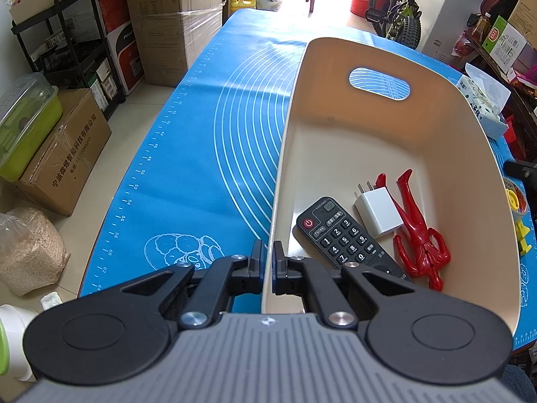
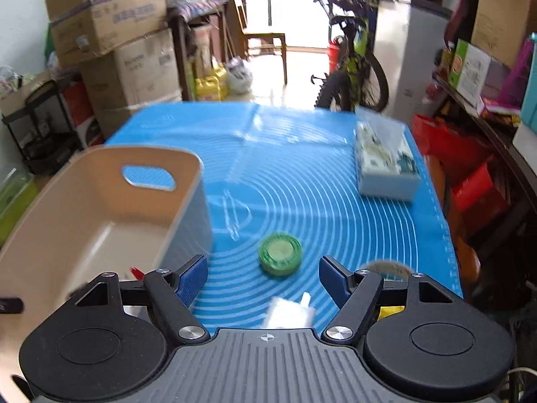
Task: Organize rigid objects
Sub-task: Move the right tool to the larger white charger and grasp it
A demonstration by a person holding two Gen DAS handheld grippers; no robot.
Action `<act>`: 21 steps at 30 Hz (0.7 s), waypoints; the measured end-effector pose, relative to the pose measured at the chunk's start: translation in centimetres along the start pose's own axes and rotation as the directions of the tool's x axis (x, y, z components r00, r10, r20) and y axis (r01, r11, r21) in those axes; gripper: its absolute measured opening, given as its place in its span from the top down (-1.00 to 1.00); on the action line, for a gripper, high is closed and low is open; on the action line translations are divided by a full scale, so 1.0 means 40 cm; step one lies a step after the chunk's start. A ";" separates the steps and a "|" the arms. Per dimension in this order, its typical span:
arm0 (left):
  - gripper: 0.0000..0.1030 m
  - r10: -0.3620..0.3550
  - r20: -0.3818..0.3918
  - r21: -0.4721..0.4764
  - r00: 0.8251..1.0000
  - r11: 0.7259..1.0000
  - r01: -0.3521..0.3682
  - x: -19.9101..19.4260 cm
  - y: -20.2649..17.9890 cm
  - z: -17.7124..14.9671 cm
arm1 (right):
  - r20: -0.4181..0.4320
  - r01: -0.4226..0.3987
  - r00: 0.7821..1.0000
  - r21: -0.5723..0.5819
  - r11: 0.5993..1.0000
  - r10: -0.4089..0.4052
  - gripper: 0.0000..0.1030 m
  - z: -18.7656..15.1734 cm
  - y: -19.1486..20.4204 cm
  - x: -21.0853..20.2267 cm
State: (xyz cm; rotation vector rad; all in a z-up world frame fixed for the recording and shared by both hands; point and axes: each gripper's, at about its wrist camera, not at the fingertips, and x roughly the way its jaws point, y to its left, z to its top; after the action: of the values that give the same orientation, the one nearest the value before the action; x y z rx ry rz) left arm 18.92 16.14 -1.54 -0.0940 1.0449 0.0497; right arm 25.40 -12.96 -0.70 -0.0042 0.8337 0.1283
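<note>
A beige bin [image 1: 335, 154] stands on the blue mat [image 1: 201, 134]. My left gripper [image 1: 267, 252] is shut on the bin's near left wall, one finger inside and one outside. In the bin lie a black remote [image 1: 339, 235], a white charger plug [image 1: 377, 210] and a red toy figure [image 1: 419, 231]. My right gripper [image 2: 262, 263] is open over the mat, right of the bin [image 2: 100, 201], with nothing between its fingers. A green round disc [image 2: 280, 252] lies on the mat just beyond its fingertips. A small blurred white object [image 2: 288, 312] lies under the gripper.
A tissue pack [image 2: 386, 164] sits at the mat's far right. A tape roll [image 1: 515, 201] and a yellow block [image 1: 522, 235] lie right of the bin. Boxes, a black rack and a bicycle [image 2: 355, 67] surround the table.
</note>
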 end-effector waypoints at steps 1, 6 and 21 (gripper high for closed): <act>0.89 0.000 0.000 -0.001 1.000 1.000 0.000 0.000 0.000 0.000 | -0.015 0.003 1.000 0.005 1.000 -0.003 -0.51 -0.008 -0.001 0.014; 0.89 -0.001 0.000 0.000 1.000 1.000 0.001 0.000 0.000 0.000 | -0.089 0.035 0.995 0.010 0.999 -0.033 -0.51 -0.059 0.000 0.088; 0.89 0.003 0.000 0.001 1.000 1.000 -0.003 0.000 -0.001 0.000 | -0.140 0.108 0.985 0.011 0.994 -0.105 -0.37 -0.103 0.013 0.210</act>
State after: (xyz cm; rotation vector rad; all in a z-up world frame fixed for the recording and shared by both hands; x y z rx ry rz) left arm 18.94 16.12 -1.53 -0.0918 1.0452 0.0521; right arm 27.89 -11.72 -9.65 -0.0410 0.9719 0.0199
